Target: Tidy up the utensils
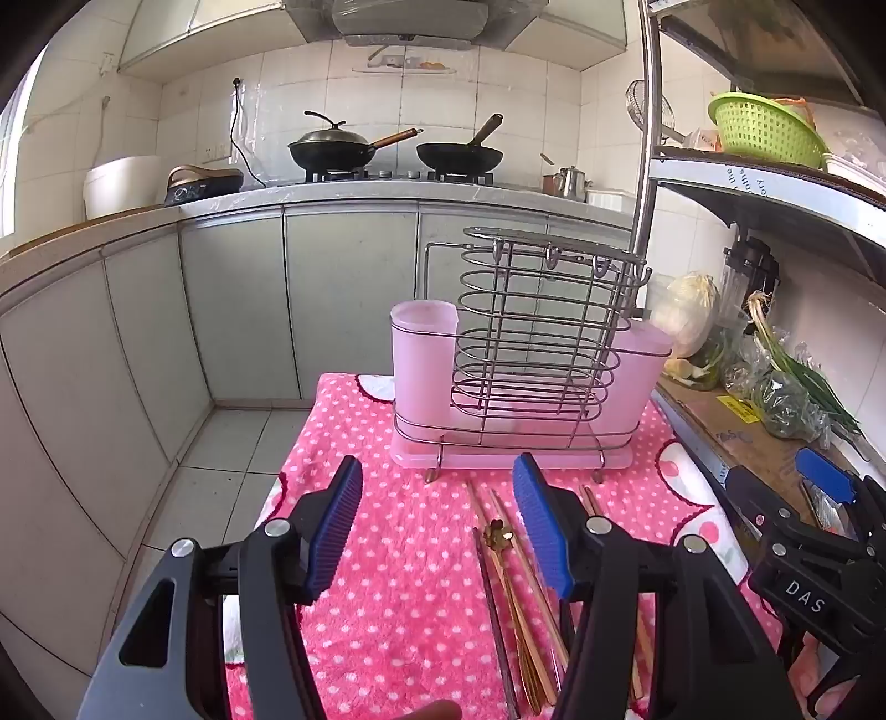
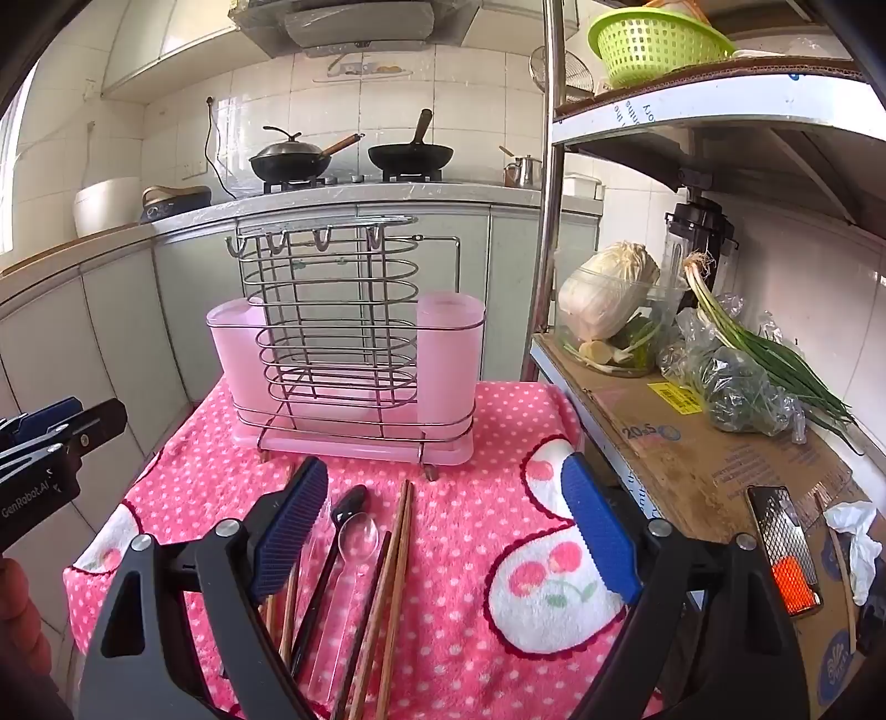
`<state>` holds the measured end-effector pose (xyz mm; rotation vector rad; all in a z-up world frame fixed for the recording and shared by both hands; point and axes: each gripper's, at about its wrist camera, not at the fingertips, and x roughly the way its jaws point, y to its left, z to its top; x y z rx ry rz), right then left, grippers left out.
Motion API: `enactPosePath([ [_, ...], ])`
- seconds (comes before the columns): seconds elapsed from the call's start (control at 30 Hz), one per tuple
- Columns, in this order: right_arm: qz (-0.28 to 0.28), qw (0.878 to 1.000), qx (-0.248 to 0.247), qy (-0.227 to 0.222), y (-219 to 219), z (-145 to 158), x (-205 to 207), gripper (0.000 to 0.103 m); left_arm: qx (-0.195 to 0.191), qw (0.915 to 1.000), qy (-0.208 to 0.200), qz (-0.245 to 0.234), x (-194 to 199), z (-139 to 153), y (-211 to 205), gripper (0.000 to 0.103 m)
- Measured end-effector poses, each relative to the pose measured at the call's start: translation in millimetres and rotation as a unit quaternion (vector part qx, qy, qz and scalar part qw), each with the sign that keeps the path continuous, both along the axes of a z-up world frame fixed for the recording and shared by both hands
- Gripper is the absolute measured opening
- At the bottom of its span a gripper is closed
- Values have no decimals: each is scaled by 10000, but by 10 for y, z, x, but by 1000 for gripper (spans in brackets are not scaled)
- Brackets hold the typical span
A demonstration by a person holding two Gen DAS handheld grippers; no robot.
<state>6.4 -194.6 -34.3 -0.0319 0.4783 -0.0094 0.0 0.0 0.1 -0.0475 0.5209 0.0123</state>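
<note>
While both hover over the chopsticks [image 2: 387,576] and spoon [image 2: 357,540], the left gripper [image 1: 437,526] and right gripper [image 2: 448,526] gape wide, holding nothing.

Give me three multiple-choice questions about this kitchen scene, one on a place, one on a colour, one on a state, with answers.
1. Where do the wooden chopsticks lie?
A. on the pink dotted towel
B. in the wire holder
C. on the stove

2. What colour is the perforated plastic basket on the shelf?
A. red
B. green
C. blue

3. How is the wire utensil holder with pink cups?
A. full of utensils
B. tipped over
C. upright, nothing visible inside

Answers: 1 A, they rest flat on the towel before the holder; 2 B, it is bright green; 3 C, its wires show nothing inside.
</note>
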Motion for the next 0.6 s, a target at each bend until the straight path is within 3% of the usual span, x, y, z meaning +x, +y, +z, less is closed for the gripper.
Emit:
enactPosePath([
  [0.6,20,9999,-16,-121,23,56,-33,87,-29,10000,-29,47,-13,63,10,56],
])
